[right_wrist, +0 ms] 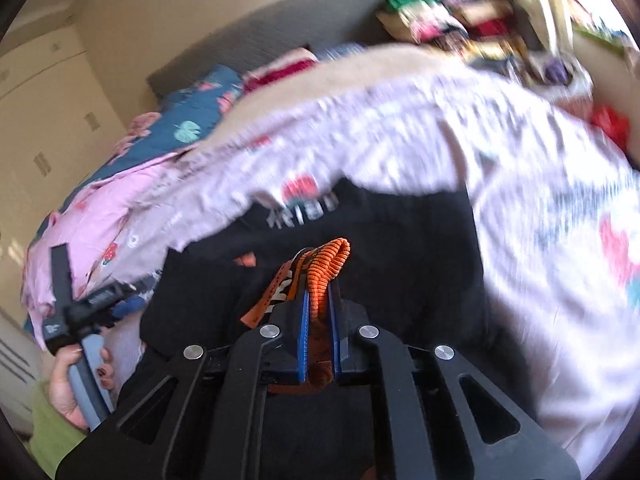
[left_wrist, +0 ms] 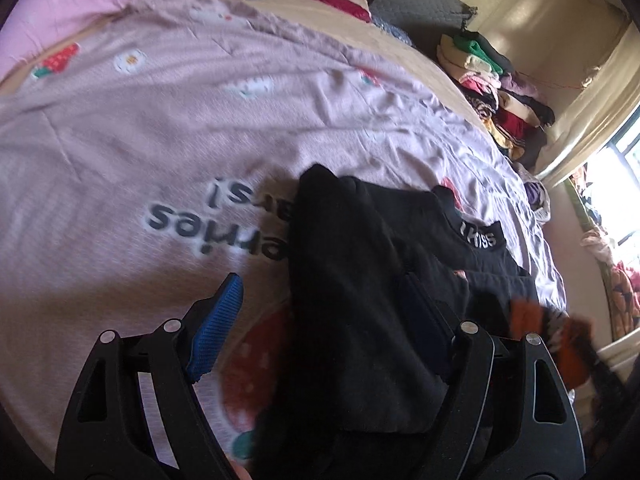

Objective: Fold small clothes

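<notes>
Your right gripper (right_wrist: 319, 312) is clamped on the orange cuff (right_wrist: 328, 264); your left gripper (left_wrist: 320, 332) stands apart above the black garment (left_wrist: 360, 260), lying at 5 o'clock on the bedspread (left_wrist: 160, 140). Carry the cuff slowly toward 12 o'clock, keeping it taut.

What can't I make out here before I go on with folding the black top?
- Black top: lower hem cut off by the left wrist view's bottom edge and the gripper frame.
- Orange cuff: pinched in the right gripper; the pads hide its lower part.
- Collar lettering: partly folded under, unreadable; blurred in the right wrist view.
- Clothes pile: too small and jumbled to tell items apart.
</notes>
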The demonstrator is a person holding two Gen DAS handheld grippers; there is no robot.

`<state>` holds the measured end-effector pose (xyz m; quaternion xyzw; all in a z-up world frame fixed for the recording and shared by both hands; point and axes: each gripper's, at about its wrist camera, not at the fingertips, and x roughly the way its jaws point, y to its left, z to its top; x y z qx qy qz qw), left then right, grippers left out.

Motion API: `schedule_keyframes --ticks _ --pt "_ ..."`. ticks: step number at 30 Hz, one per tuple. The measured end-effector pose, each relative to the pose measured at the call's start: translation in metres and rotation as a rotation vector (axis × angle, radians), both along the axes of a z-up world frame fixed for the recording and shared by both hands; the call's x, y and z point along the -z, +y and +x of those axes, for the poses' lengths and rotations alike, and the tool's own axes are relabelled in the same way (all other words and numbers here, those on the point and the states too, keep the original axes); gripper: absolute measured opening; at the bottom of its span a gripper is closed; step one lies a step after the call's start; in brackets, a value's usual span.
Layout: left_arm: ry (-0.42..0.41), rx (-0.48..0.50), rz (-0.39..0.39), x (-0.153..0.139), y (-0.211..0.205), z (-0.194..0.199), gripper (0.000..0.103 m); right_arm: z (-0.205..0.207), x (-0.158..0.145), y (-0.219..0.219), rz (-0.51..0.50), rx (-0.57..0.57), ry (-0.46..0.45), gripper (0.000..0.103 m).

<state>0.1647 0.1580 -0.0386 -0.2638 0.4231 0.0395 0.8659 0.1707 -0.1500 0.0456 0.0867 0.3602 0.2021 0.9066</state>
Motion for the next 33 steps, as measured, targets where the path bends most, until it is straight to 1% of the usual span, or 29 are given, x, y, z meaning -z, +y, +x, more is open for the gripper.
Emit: schedule_keyframes --ticks 1,2,3,4,5,8,15,17,19,23,26,28,30,33 --pt "0.002 0.005 -0.002 0.002 -0.002 0.001 0.073 0.003 -0.006 0.002 -0.024 -0.011 -0.027 0.008" --pt "0.005 0.015 0.0 0.005 -0.006 0.004 0.069 0.005 -0.009 0.002 -0.046 -0.015 -0.046 0.008" --pt "0.005 0.019 0.007 0.006 -0.009 0.005 0.062 0.008 -0.01 0.002 -0.072 -0.017 -0.062 0.008" --pt "0.007 0.023 0.016 0.007 -0.012 0.006 0.043 0.009 -0.01 0.001 -0.085 -0.017 -0.065 0.008" --pt "0.012 0.032 0.021 0.009 -0.015 0.008 0.027 0.012 -0.007 0.0 -0.097 -0.012 -0.062 0.008" --pt "0.014 0.04 0.074 0.011 -0.021 0.008 0.017 0.019 0.004 -0.007 -0.13 0.01 -0.042 0.008" --pt "0.015 0.04 0.07 0.012 -0.017 0.008 0.017 0.025 0.033 -0.007 -0.202 0.055 0.005 0.008" --pt "0.017 0.043 0.071 0.012 -0.017 0.008 0.017 0.027 0.04 -0.006 -0.229 0.078 0.033 0.008" --pt "0.016 0.043 0.071 0.012 -0.017 0.008 0.017 0.029 0.046 -0.008 -0.231 0.094 0.063 0.008" --pt "0.014 0.041 0.062 0.01 -0.018 0.007 0.017 0.03 0.052 -0.012 -0.237 0.13 0.096 0.008" --pt "0.002 0.042 0.061 0.005 -0.018 0.005 0.017 0.026 0.05 -0.018 -0.227 0.155 0.098 0.019" --pt "-0.015 0.045 0.066 -0.001 -0.019 0.0 0.017 0.022 0.047 -0.022 -0.204 0.156 0.096 0.032" --pt "-0.029 0.05 0.079 -0.008 -0.02 -0.003 0.017 0.017 0.044 -0.024 -0.189 0.154 0.089 0.035" --pt "-0.051 0.062 0.09 -0.017 -0.024 -0.006 0.017 0.011 0.04 -0.022 -0.178 0.138 0.082 0.035"
